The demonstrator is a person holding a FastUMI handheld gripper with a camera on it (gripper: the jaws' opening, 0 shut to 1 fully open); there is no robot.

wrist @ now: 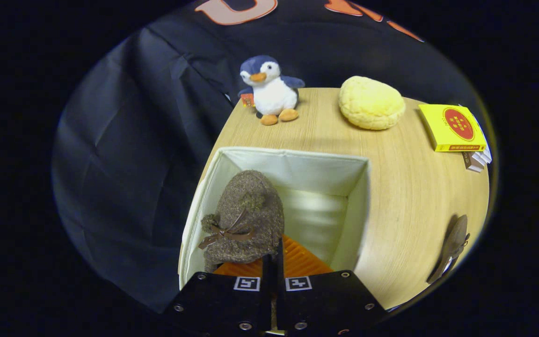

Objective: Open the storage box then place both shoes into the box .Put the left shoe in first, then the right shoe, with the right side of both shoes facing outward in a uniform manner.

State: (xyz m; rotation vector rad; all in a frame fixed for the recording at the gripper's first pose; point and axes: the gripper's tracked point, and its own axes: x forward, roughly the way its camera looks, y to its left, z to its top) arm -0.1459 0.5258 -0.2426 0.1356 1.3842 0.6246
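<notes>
Wooden table [410,187] bears the open box [293,164]; tongs [274,255] pinched tight on the brown shoe [246,210] inside it.

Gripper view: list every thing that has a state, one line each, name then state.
storage box: open, upright on the table.
brown shoe: hanging over the box's left side, toe pointing away, clamped at its orange sole.
gripper: shut on the shoe.
second shoe: lying on the table right of the box, untouched.
plush penguin: upright beyond the box.
yellow book: closed, lying flat.
</notes>
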